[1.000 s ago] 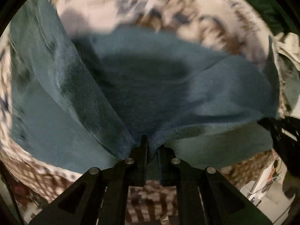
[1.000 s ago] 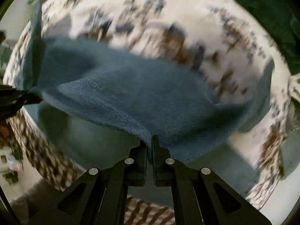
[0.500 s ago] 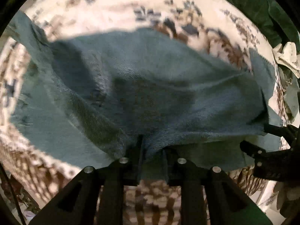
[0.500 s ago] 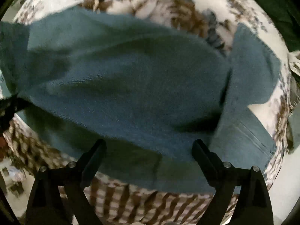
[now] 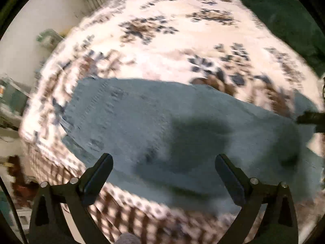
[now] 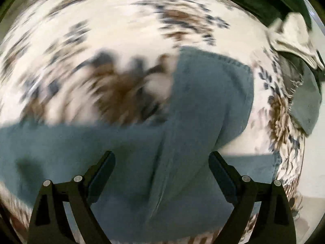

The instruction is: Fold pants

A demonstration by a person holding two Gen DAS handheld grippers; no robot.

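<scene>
The blue-grey pants (image 5: 142, 118) lie folded across the near side of the bed, spread flat. My left gripper (image 5: 163, 156) hangs above them with its jaws opening wide; nothing is between the fingers and the cloth lies below them. At the right edge of the left wrist view a dark part of the right gripper (image 5: 308, 118) shows over the pants. In the right wrist view the pants (image 6: 203, 101) bend, one hemmed end reaching up the bed. My right gripper (image 6: 161, 154) points straight down over that bend, open and free of the cloth. Both views are blurred.
The bed has a white cover with brown and blue flowers (image 5: 172, 40). A dark green blanket (image 5: 284, 20) lies at the far right. A beige garment (image 6: 292, 34) and a grey-green one (image 6: 306, 101) lie at the right edge. The bed's near edge runs just below the pants.
Both grippers have let go of the pants and opened wide. The lifted cloth has dropped flat onto the bed. The left gripper has risen; the right one has swung sideways over the pants.
</scene>
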